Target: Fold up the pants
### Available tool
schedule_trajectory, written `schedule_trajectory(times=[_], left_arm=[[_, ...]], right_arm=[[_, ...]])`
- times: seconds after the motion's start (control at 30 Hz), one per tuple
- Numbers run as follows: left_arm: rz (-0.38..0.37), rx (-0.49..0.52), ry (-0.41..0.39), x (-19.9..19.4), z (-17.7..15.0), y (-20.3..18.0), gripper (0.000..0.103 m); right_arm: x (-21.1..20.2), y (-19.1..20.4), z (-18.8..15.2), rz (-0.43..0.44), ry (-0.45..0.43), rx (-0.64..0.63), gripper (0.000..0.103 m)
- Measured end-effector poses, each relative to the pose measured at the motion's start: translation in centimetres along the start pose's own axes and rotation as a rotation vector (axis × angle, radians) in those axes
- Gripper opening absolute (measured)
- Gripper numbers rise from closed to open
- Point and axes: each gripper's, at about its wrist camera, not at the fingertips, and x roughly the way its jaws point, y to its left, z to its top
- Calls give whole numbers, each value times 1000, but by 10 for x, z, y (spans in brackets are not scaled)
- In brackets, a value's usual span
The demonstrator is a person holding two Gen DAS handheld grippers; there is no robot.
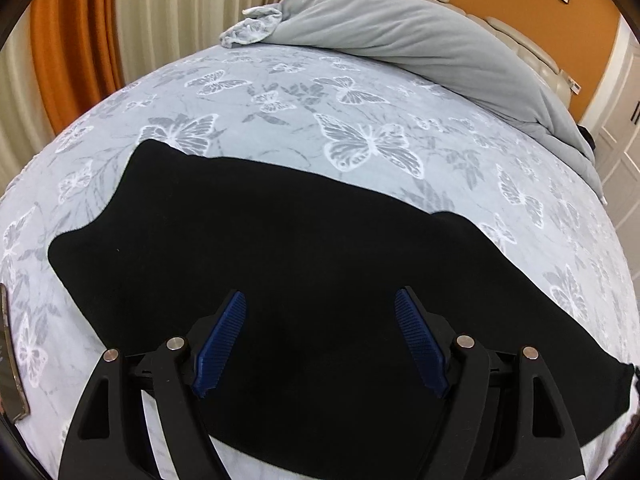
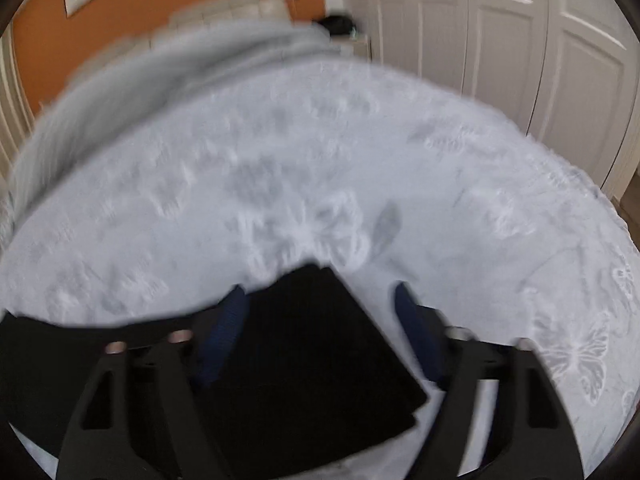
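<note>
Left wrist: tongs [image 1: 320, 300] spread above pants [image 1: 280, 240]

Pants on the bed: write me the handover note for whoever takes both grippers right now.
Left gripper: open, jaws wide, hanging over the middle of the black pants, nothing pinched.
Right gripper: jaws apart over one end of the pants; the view is blurred, and the pads do not appear to press the cloth.
Pants: lying flat across the butterfly-print bedsheet, as one long dark strip with layered edges at the right gripper's end. The grey duvet is bunched at the head of the bed, clear of them.
Done: apparently laid out and folded lengthwise, though that is hard to confirm.
Left: fold the strip end over end, then smooth it.
</note>
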Motion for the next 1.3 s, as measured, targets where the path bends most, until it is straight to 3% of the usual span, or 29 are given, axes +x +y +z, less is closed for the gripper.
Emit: schedule_trajectory(times=[0.03,0.13,0.2,0.23,0.33,0.43,0.57,0.63,0.8,0.97,1.07,1.13,1.17,1.3], left_arm=[[-4,7,2,0,-1,-1,76],[-2,26,-3,1,0,-5,76],[-3,37,-9,2,3,-8,76],[-1,39,-10,2,3,-8,76],[-2,49,-10,-1,2,-9,76],[-3,61,-27,-10,0,-8,76],[-17,90,-61,-27,-9,-10,77],[-67,104,-36,-33,-20,-13,82],[-183,147,61,-35,-43,-33,82],[-182,166,58,-33,-48,-43,85],[-166,166,65,-27,-47,-43,85],[-166,147,72,-24,-45,-40,85],[-166,139,73,-23,-43,-37,85],[-155,110,60,-22,-34,-31,85]], right_arm=[[0,3,-1,-28,3,4,59],[-38,18,3,25,-80,23,60],[-66,25,1,54,-124,44,79],[-76,26,-5,64,-122,57,83],[-75,17,-18,62,-45,99,84],[-72,-13,-39,121,39,251,84],[-87,-47,-58,223,31,391,84],[-83,-56,-65,272,55,407,86],[-52,-65,-70,345,118,444,86],[-23,-55,-63,313,91,409,85],[-13,-46,-57,300,77,378,64],[-10,-43,-53,347,77,407,36],[-11,-44,-51,369,73,427,13],[-52,-20,-28,487,-56,412,10]])
